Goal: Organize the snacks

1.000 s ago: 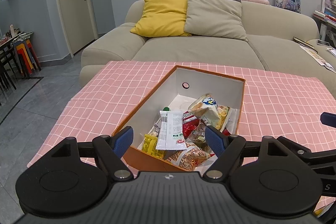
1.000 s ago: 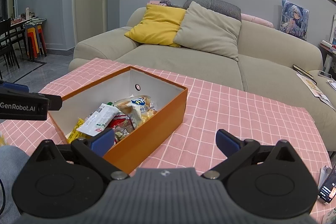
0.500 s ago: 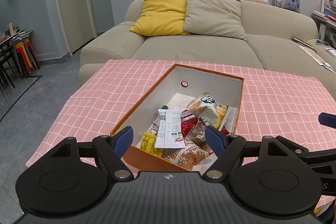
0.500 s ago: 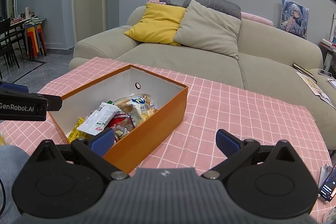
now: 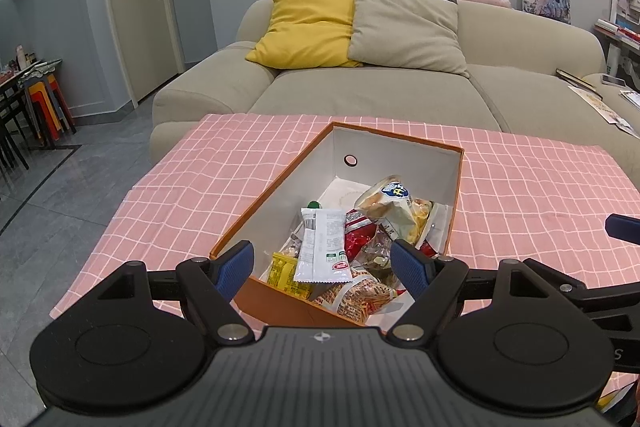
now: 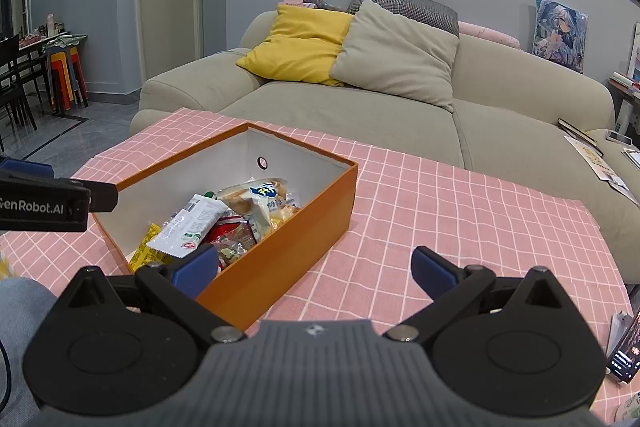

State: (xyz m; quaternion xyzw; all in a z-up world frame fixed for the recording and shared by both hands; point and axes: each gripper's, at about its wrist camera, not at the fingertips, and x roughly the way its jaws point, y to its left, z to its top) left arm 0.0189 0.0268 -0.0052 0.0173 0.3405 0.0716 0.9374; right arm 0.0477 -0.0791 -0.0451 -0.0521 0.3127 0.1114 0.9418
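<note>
While level above the orange box (image 5: 280,301), both claws, left claw (image 5: 323,265) and right claw (image 6: 314,267), wide, empty.

Left gripper (image 5: 322,267) jaws spread wide; right gripper (image 6: 316,269) likewise, empty.

Beige sofa (image 5: 400,91) against grey wall, yellow cushion (image 5: 308,27), grey tiled floor (image 5: 52,195), cream door (image 5: 136,3) left.

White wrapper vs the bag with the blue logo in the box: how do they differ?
The white wrapper is long, flat and mostly white with a red mark at its near end; the blue-logo bag is puffed, crinkled and shows yellow contents. The wrapper lies left, the bag right and farther. Both rest atop the pile in the orange box.
</note>
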